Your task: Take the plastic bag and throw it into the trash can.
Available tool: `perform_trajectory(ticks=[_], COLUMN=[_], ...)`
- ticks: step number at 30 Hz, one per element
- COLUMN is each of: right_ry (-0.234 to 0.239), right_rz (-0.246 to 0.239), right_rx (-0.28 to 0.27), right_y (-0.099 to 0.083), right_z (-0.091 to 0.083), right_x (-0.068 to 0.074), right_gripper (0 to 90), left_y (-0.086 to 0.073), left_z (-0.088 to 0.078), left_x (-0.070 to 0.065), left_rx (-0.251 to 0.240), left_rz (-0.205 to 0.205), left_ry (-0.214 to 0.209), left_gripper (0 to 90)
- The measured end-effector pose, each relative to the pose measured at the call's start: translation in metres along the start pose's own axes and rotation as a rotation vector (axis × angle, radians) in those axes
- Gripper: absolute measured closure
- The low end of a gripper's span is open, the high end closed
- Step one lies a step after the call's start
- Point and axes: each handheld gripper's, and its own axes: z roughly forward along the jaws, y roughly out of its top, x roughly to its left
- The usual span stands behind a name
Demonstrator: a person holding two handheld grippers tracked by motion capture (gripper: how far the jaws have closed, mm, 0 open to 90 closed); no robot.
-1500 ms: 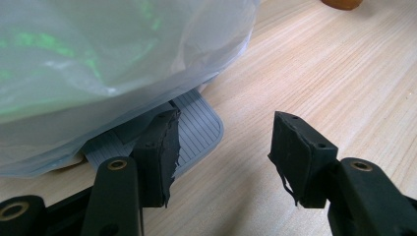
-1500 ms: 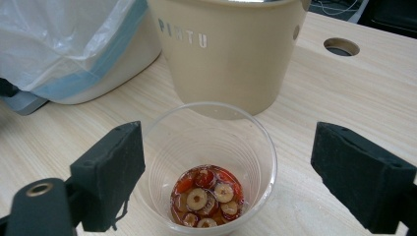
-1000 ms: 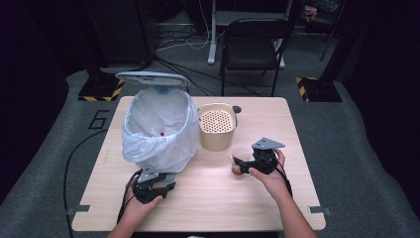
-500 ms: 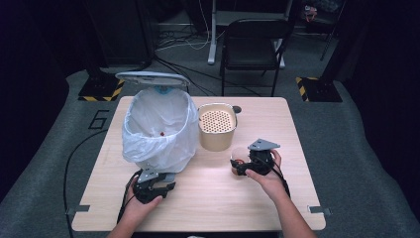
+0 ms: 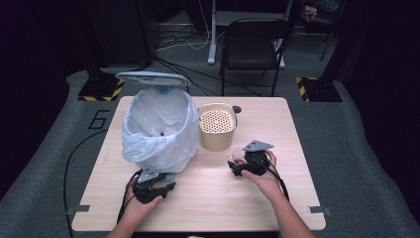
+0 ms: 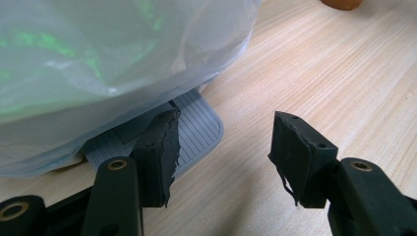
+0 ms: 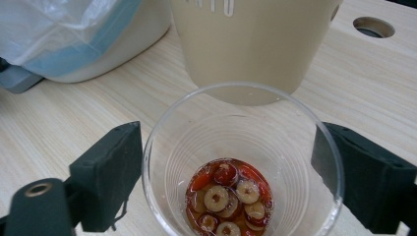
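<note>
A clear plastic cup (image 7: 236,147) stands on the wooden table (image 5: 208,198) in front of a beige pot (image 5: 216,131). It holds red and white sliced fruit (image 7: 228,196) in a little liquid. My right gripper (image 7: 228,162) is open, with one jaw on each side of the cup, close to its wall. In the high view the right gripper (image 5: 236,166) points left at the cup (image 5: 238,159). My left gripper (image 6: 223,132) is open and empty, low over the table beside the foot pedal (image 6: 196,128) of a bin. In the high view the left gripper (image 5: 168,186) sits at the bin's base.
The bin (image 5: 158,129) is lined with a white bag and its lid (image 5: 151,78) stands open; something small and red lies inside. The beige pot has a perforated top. A cable hole (image 7: 373,27) is in the table behind it. A chair (image 5: 252,39) stands beyond the table.
My right gripper has moved left and toward the person, so its jaws now straddle the cup. The left gripper has stayed put.
</note>
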Motion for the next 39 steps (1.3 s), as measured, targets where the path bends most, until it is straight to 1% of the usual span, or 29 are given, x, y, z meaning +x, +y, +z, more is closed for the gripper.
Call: perform_trajectory(ticks=[3, 5, 7, 9, 10, 11, 14, 17, 18, 19, 21, 24, 25, 30, 34, 36, 39], right_ry=[-0.002, -0.016, -0.013, -0.034, -0.043, -0.043, -0.07, -0.093, -0.1, -0.109, -0.127, -0.152, -0.158, -0.194, -0.214, -0.222, -0.23], right_rz=[-0.01, -0.003, 0.009, 0.001, 0.01, 0.011, 0.025, 0.064, 0.066, 0.079, 0.091, 0.121, 0.123, 0.148, 0.156, 0.167, 0.167], right_rx=[0.01, 0.018, 0.023, 0.023, 0.024, 0.019, 0.023, 0.023, 0.02, 0.021, 0.015, 0.013, 0.01, 0.012, 0.01, 0.014, 0.016], right_y=[0.0, -0.001, -0.001, -0.001, -0.002, -0.003, -0.006, -0.009, -0.011, -0.012, -0.015, -0.019, -0.02, -0.024, -0.026, -0.027, -0.028], right_z=[0.004, 0.004, 0.004, 0.002, 0.001, 0.0, -0.005, -0.01, -0.012, -0.014, -0.017, -0.022, -0.024, -0.029, -0.032, -0.034, -0.035], right_x=[0.0, -0.001, -0.003, -0.004, -0.006, -0.008, -0.018, -0.03, -0.034, -0.038, -0.047, -0.057, -0.06, -0.072, -0.08, -0.082, -0.085], right_gripper=[15.8, 19.7, 20.3, 20.8, 20.9, 21.0, 21.0, 21.1, 21.1, 21.1, 21.1, 21.1, 21.1, 21.0, 20.9, 20.9, 19.9], left_y=[0.0, 0.0, 0.0, 0.0, 0.0, 0.0, 0.0, 0.0, 0.0, 0.0, 0.0, 0.0, 0.0, 0.0, 0.0, 0.0, 0.0], left_z=[0.0, 0.0, 0.0, 0.0, 0.0, 0.0, 0.0, 0.0, 0.0, 0.0, 0.0, 0.0, 0.0, 0.0, 0.0, 0.0, 0.0], left_x=[0.0, 0.0, 0.0, 0.0, 0.0, 0.0, 0.0, 0.0, 0.0, 0.0, 0.0, 0.0, 0.0, 0.0, 0.0, 0.0, 0.0], left_rx=[0.0, 0.0, -0.001, -0.001, 0.002, 0.002, 0.001, -0.001, 0.0, -0.001, 0.0, -0.002, -0.002, -0.001, -0.001, -0.001, -0.003], left_rz=[0.0, 0.0, 0.0, 0.0, 0.001, 0.001, 0.001, 0.0, 0.001, 0.0, 0.001, 0.0, -0.001, 0.001, 0.0, 0.001, -0.001], left_ry=[0.0, 0.0, 0.001, 0.001, -0.002, -0.001, -0.001, -0.002, -0.001, -0.001, -0.001, -0.002, -0.002, 0.0, 0.0, 0.0, -0.001], left_gripper=[44.2, 44.2, 44.2, 44.2, 44.2, 44.2, 44.2, 44.2, 44.2, 44.2, 44.2, 44.2, 44.2, 44.2, 44.2, 44.2, 44.2])
